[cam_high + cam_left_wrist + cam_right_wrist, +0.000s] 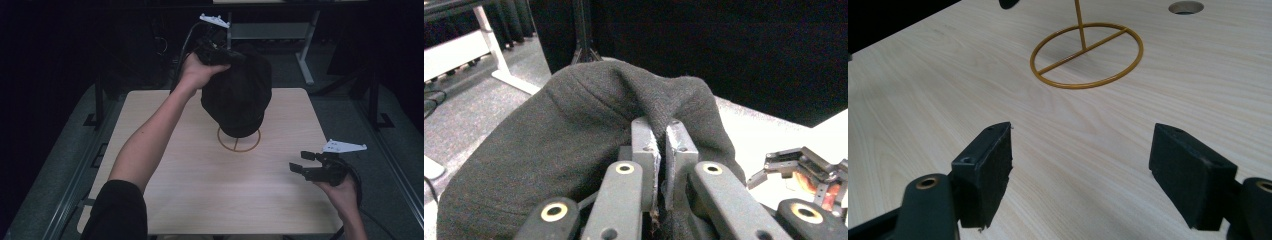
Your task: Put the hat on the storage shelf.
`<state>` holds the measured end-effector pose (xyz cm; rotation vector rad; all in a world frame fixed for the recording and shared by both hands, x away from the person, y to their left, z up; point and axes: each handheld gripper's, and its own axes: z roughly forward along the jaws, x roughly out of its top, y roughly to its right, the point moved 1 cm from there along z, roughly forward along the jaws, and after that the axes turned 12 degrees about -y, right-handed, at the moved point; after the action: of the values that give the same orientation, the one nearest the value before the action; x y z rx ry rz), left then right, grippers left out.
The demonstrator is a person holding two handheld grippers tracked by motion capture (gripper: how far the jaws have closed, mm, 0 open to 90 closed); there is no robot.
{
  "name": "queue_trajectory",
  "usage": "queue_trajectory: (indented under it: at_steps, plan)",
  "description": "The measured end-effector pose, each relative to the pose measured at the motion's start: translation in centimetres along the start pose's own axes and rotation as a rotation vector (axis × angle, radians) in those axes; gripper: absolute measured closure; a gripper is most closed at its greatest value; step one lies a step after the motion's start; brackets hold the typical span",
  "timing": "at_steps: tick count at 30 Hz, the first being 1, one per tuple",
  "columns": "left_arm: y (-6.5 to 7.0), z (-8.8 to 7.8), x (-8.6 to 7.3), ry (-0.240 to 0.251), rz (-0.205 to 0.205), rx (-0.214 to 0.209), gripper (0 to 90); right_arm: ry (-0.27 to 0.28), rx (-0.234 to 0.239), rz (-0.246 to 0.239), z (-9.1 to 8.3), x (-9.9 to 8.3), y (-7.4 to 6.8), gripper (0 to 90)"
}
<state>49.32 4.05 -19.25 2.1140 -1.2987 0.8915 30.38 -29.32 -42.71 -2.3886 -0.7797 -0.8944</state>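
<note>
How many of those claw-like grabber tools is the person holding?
2. The left gripper is raised over the table's far side, pinching a black hat. The right gripper hovers open near the table's right edge.

We see the hat [237,95] on the wire stand [239,140] at the worktop [200,190] centre, the left gripper [212,50] at its 11 o'clock, the right gripper [305,162] toward 4 o'clock.
</note>
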Motion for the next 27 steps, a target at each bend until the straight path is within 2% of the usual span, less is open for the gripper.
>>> queue_trajectory:
  at_steps: [3,10,13,16,20,27]
  plan:
    - [-0.1,0.8,0.2,-0.032,0.014,0.012,85.8,-0.008,-0.003,0.002,0.0,-0.1,0.0,24.9]
    - [0.0,2.6,0.7,-0.064,0.016,0.021,85.9,-0.018,0.000,0.002,0.3,-0.2,0.0,25.0]
    - [-0.1,3.3,0.8,-0.079,0.003,0.029,85.4,-0.028,0.001,-0.001,0.6,-0.2,0.0,25.0]
    - [-0.4,3.9,0.7,-0.101,-0.034,0.041,76.8,-0.037,-0.001,-0.003,0.7,-0.1,-0.1,25.0]
    - [-0.8,3.8,0.5,-0.106,-0.048,0.042,65.5,-0.042,-0.003,-0.008,0.8,-0.2,-0.1,25.0]
    - [-0.8,2.9,0.2,-0.106,-0.042,0.054,61.8,-0.050,-0.005,-0.015,0.9,-0.1,-0.3,24.9]
